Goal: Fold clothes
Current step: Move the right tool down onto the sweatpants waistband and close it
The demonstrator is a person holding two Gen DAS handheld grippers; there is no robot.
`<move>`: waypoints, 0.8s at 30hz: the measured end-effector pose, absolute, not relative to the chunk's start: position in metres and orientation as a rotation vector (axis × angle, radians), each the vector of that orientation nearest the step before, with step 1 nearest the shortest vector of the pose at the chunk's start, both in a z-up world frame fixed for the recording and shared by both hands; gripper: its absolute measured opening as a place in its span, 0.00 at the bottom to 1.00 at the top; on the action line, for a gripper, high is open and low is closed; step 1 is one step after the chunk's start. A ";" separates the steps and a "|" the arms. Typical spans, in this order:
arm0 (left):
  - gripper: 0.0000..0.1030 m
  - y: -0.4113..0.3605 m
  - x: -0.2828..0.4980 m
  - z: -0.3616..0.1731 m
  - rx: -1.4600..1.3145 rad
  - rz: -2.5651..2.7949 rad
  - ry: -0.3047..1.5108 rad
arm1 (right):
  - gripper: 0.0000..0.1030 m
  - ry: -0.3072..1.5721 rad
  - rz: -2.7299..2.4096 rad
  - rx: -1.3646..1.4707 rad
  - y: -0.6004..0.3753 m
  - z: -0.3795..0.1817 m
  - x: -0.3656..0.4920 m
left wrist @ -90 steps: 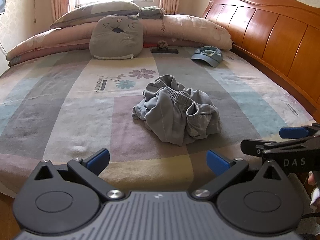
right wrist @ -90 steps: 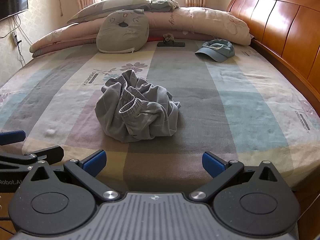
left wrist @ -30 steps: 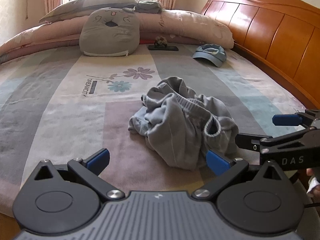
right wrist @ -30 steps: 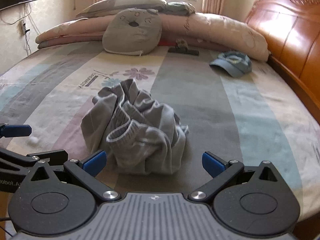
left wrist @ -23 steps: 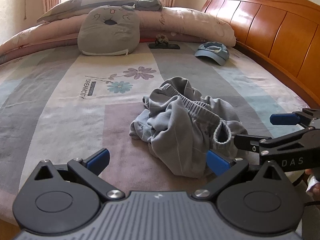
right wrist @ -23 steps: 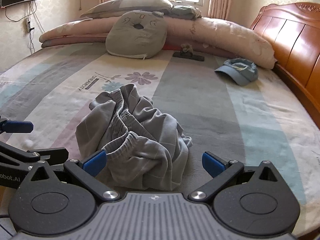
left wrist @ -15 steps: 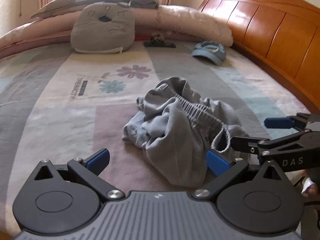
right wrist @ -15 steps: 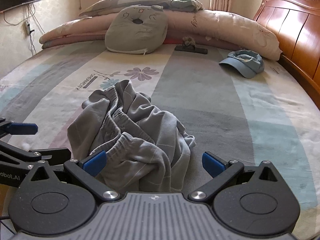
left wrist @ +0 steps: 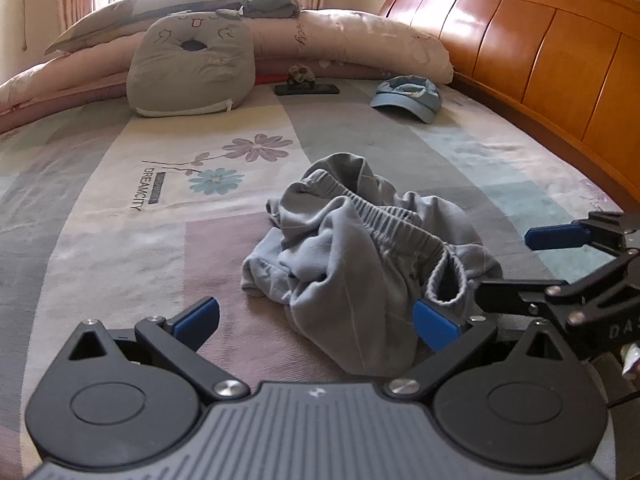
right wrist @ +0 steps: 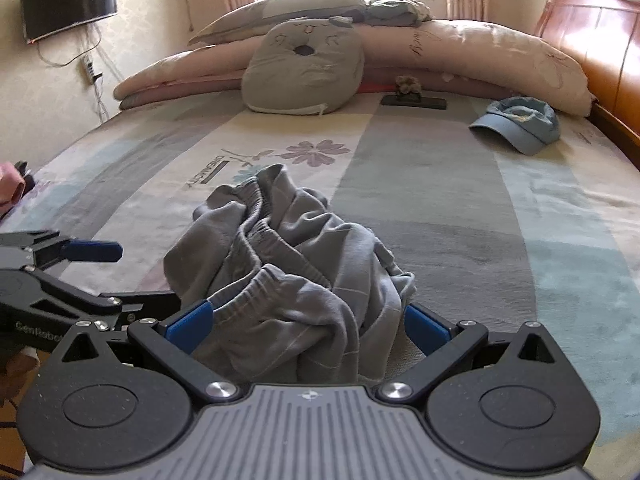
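Observation:
A crumpled pair of grey shorts (left wrist: 360, 248) with an elastic waistband lies in a heap on the striped bedsheet (left wrist: 120, 248). My left gripper (left wrist: 316, 322) is open just short of the heap's near left side, and its right pad sits against the fabric. In the right wrist view the shorts (right wrist: 288, 272) fill the centre. My right gripper (right wrist: 307, 325) is open with the near folds of the heap lying between its blue pads. Each gripper shows in the other's view: the right gripper (left wrist: 504, 263) beside the heap, the left gripper (right wrist: 140, 276) at its left edge.
A grey face cushion (left wrist: 192, 68), a rolled pink quilt (left wrist: 360, 40) and pillows line the far side. A blue cap (left wrist: 408, 96) and a black flat object (left wrist: 306, 89) lie beyond the shorts. A wooden headboard (left wrist: 540, 64) runs along the right; a TV (right wrist: 68, 0) hangs on the left wall.
Both grippers have moved forward and lower toward the shorts, which now lie right at their pads. Both stay open. The heap has not shifted.

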State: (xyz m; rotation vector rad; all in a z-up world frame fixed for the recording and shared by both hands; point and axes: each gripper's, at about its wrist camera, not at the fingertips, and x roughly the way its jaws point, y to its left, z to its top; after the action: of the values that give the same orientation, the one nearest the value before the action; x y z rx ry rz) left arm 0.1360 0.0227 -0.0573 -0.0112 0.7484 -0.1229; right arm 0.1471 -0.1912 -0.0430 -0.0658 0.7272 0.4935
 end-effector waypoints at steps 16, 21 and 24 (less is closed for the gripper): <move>0.99 0.034 0.134 -0.059 0.100 -0.176 0.774 | 0.83 0.752 0.595 -0.221 -0.163 -0.031 0.150; 0.99 0.038 0.137 -0.055 0.066 -0.184 0.774 | 0.76 0.772 0.613 -0.228 -0.157 -0.031 0.157; 0.99 0.038 0.140 -0.053 0.072 -0.183 0.777 | 0.76 0.748 0.644 -0.218 -0.156 -0.027 0.159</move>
State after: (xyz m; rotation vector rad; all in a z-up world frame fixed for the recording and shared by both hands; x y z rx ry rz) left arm 0.1404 0.0375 -0.0529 0.0720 0.7770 -0.1826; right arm 0.1585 -0.1559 -0.0275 -0.2179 0.7485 0.6440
